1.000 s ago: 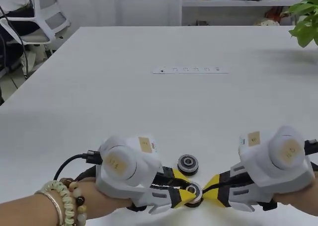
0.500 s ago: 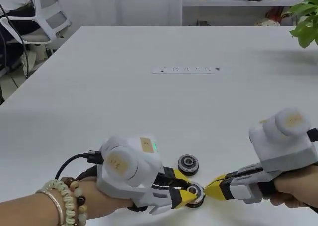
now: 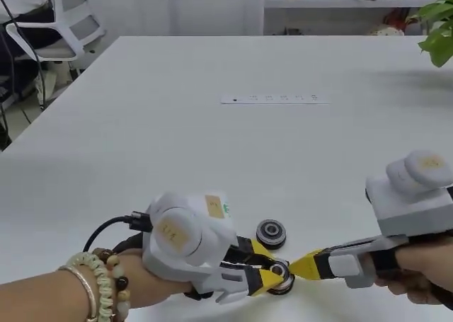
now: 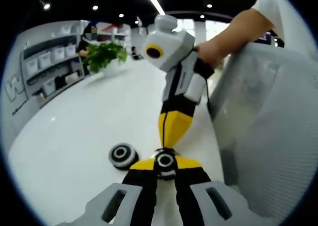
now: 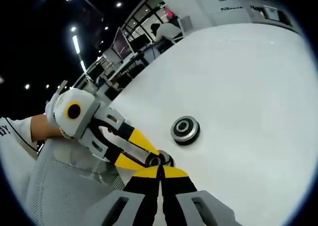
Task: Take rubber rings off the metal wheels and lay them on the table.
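My left gripper (image 3: 271, 277) squeezing a small silver wheel (image 3: 281, 270) with a black rim, my right gripper (image 3: 296, 268) pinched closed at its edge, a second wheel (image 3: 270, 233) flat on the white tabletop (image 3: 212, 159)

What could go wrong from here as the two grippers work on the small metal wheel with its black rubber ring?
1. The left gripper clamps the small metal wheel by its yellow tips alone. A pull from the right gripper, whose jaws are shut at the wheel's edge, might twist it loose.
2. The second black-rimmed wheel lies close by on the white table, so a sudden jerk could knock it rolling.
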Available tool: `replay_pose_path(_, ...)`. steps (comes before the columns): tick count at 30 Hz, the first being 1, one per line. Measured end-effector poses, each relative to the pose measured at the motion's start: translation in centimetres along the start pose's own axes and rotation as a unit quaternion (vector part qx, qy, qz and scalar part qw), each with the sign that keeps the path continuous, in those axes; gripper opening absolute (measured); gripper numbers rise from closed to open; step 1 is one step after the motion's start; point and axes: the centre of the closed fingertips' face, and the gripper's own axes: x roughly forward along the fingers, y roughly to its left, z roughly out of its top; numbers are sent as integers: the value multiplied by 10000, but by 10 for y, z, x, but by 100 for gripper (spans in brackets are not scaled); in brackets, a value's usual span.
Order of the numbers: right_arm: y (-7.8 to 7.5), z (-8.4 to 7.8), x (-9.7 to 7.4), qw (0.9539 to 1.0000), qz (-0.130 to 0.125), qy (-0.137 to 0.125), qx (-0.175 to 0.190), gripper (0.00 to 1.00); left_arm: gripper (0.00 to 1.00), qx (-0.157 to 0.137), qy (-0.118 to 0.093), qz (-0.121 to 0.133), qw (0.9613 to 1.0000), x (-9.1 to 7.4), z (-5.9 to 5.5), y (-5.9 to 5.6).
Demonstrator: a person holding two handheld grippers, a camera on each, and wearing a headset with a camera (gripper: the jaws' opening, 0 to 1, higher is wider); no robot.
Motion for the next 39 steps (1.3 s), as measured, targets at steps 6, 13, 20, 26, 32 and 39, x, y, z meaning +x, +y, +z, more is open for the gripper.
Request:
replay_pose_path(6, 1, 1, 0, 10000, 21, 12, -65, 0, 13, -1, -9, -20, 10000, 0, 0, 0)
replay_pose_path(13, 0, 2, 0, 9999, 54, 9, -85, 0, 13, 10, -9, -35, 10000, 0, 0, 0)
replay_pose_path(20, 6, 4, 1, 9998, 186, -27, -88, 0, 13, 9, -15, -40, 10000, 0, 0, 0)
replay_pose_path(26, 6, 15, -2, 9991, 291, -256, -142, 0, 13, -43, -36, -1, 10000, 1, 1, 0)
replay_pose_path(32, -10, 7, 0, 9999, -14, -72, -92, 0, 14, -195, -109, 6, 9998, 1, 1, 0)
replay_pose_path(39, -10, 0, 2, 9997, -71, 138, -180, 0, 15, -133, 74, 17, 9999, 3, 5, -1)
